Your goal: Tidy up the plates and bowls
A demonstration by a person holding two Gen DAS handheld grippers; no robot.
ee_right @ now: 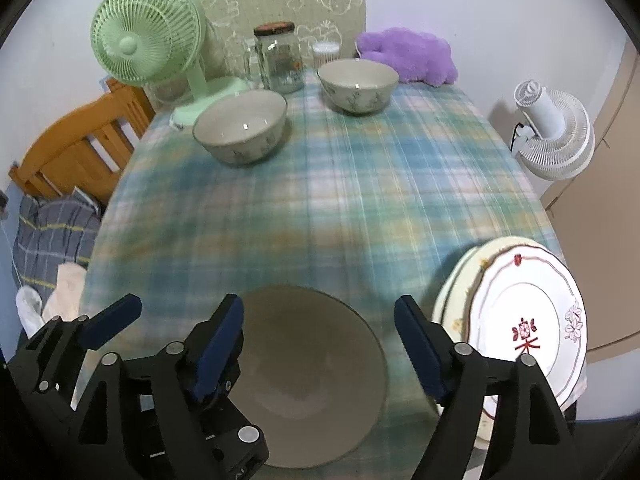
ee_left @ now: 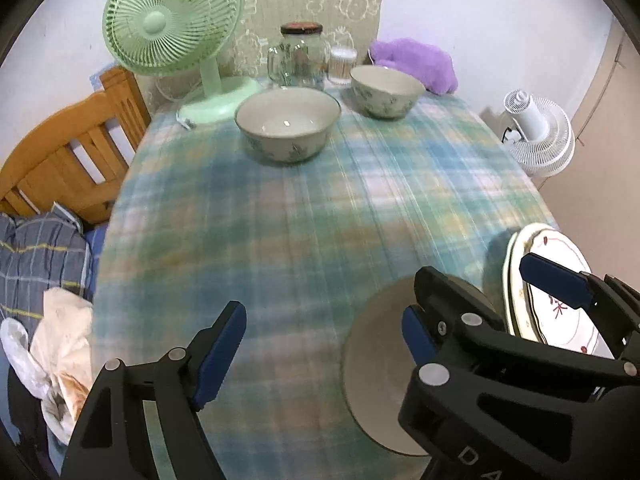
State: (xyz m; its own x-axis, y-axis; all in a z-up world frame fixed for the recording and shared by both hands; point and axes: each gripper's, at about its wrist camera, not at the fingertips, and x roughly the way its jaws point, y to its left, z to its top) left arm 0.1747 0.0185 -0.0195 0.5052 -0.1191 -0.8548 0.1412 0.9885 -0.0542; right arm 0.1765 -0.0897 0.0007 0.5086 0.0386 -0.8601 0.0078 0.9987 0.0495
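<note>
A large grey-beige bowl sits on the plaid tablecloth at the near edge. My right gripper hovers above it, open, its pads clear of the rim. My left gripper is open too, over bare cloth, with the same bowl under its right finger. Each view also shows a blue-padded finger of the other gripper, the right one's and the left one's. A stack of plates with red markings lies at the near right. Two floral bowls stand far back.
At the back of the table stand a green fan, a glass jar, a small clear container and a purple plush. A wooden frame and bedding lie left. A white fan stands right, off the table.
</note>
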